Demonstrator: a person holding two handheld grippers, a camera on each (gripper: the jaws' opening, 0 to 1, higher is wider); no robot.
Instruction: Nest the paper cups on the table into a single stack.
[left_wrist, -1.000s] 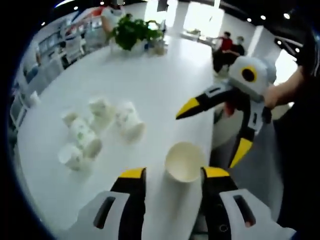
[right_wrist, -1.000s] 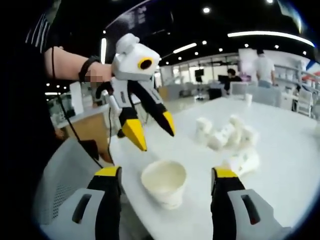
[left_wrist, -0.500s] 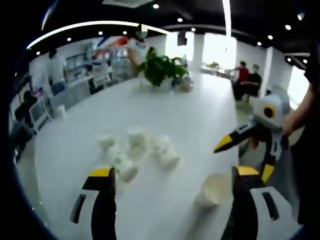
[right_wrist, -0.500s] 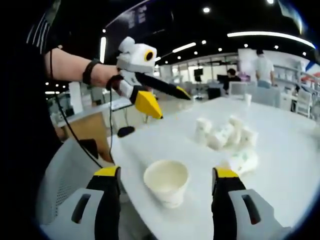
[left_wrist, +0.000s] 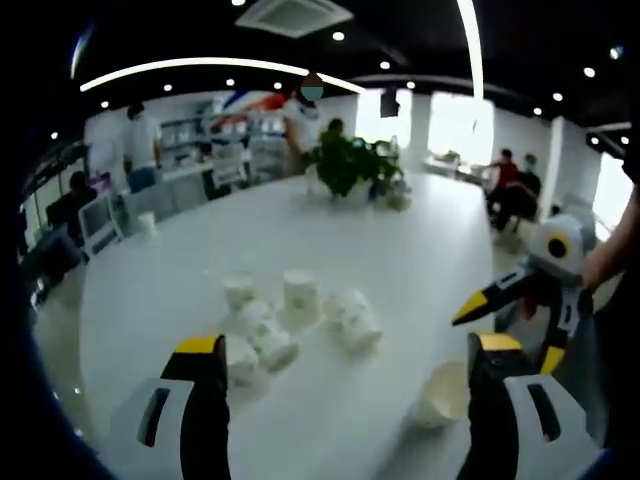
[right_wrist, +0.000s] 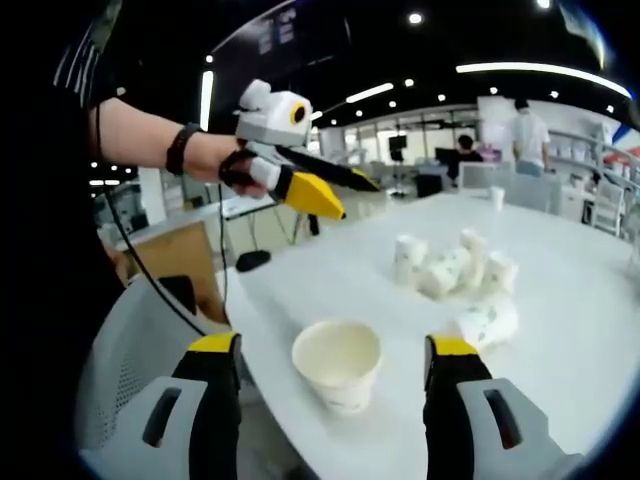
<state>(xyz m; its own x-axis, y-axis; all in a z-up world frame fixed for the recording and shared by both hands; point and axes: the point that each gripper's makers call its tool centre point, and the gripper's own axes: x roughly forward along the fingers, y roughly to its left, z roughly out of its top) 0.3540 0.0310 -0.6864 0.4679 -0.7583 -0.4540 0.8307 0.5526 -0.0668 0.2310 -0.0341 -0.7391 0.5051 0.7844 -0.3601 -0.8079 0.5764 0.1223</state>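
An empty white paper cup (right_wrist: 337, 362) stands upright near the table's edge, between the wide-apart jaws of my open right gripper (right_wrist: 332, 345) without touching them. Several more paper cups (right_wrist: 450, 268) cluster further in, some upright and some lying, and one patterned cup (right_wrist: 490, 322) lies on its side nearer me. My left gripper (right_wrist: 355, 197) hovers above and left of the upright cup. In the left gripper view my left gripper (left_wrist: 348, 345) is open and empty, with the cup cluster (left_wrist: 300, 315) ahead. There the upright cup (left_wrist: 440, 395) sits by its right jaw, and the right gripper (left_wrist: 508, 325) comes in from the right.
The long white table (left_wrist: 400, 240) carries a potted plant (left_wrist: 345, 165) at its far end. A grey chair (right_wrist: 125, 370) stands just off the near edge. People sit and stand in the background.
My left gripper has lifted away from the upright cup and tilted up, so its view now looks across the table at the cup cluster. The right gripper has barely moved.
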